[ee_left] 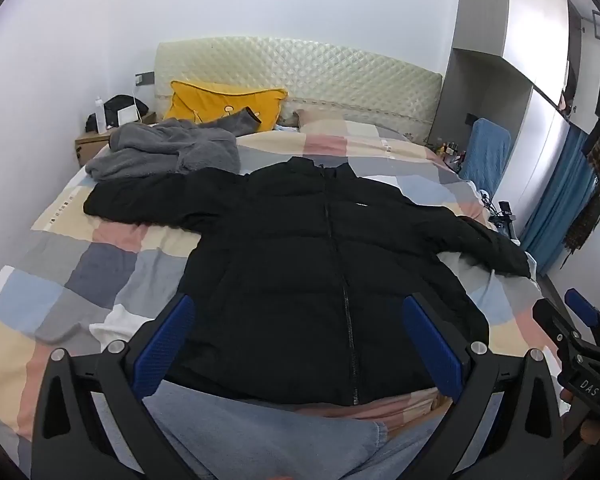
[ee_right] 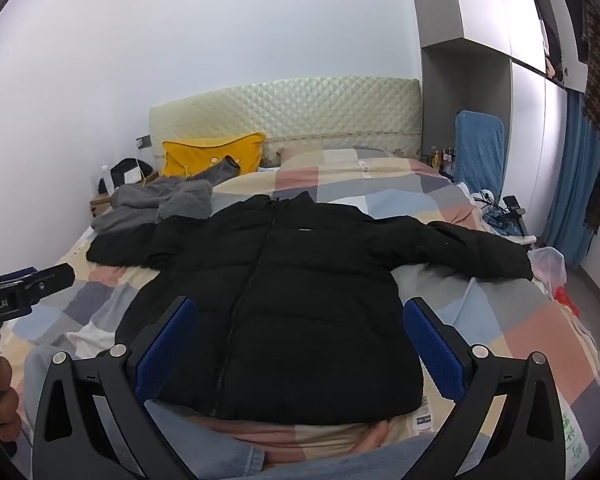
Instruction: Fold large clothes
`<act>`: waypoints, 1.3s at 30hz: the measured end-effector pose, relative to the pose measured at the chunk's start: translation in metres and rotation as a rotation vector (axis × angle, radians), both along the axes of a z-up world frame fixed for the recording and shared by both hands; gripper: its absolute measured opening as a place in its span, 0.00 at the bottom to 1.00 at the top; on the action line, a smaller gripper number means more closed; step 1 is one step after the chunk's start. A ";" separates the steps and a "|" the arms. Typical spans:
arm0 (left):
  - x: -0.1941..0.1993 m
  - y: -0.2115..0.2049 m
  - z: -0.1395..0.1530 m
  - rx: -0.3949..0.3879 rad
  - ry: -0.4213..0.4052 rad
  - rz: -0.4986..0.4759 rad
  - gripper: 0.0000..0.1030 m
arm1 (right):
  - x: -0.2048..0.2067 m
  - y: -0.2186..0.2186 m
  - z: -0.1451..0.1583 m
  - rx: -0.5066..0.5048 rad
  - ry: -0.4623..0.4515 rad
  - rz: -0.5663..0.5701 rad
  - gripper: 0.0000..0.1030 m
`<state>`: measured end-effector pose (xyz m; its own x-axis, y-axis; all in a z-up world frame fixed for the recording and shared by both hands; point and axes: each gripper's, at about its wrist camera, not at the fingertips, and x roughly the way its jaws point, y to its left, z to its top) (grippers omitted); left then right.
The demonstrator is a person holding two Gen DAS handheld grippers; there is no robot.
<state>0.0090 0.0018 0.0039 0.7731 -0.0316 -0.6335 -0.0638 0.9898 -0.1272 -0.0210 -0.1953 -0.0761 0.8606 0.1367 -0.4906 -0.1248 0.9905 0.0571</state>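
Two grippers up and both spread wide, nothing between the pads. My left gripper (ee_left: 298,344) hangs above the hem of the black puffer jacket (ee_left: 300,256), which lies front-up, zipped, sleeves flung out, on the checkered bed cover (ee_left: 80,264). My right gripper (ee_right: 300,344) looks down over the same hem, jaws gaping, clear of the fabric. A grey fleece garment (ee_left: 164,150) sits crumpled beside the jacket's far sleeve.
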 end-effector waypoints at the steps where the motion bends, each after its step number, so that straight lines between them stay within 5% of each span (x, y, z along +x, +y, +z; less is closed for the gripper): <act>1: 0.002 0.000 0.001 -0.003 0.002 0.000 1.00 | -0.001 0.001 0.000 0.000 -0.002 0.002 1.00; 39: 0.000 0.007 -0.014 0.009 0.009 -0.009 1.00 | -0.001 0.002 0.001 -0.006 -0.002 0.007 1.00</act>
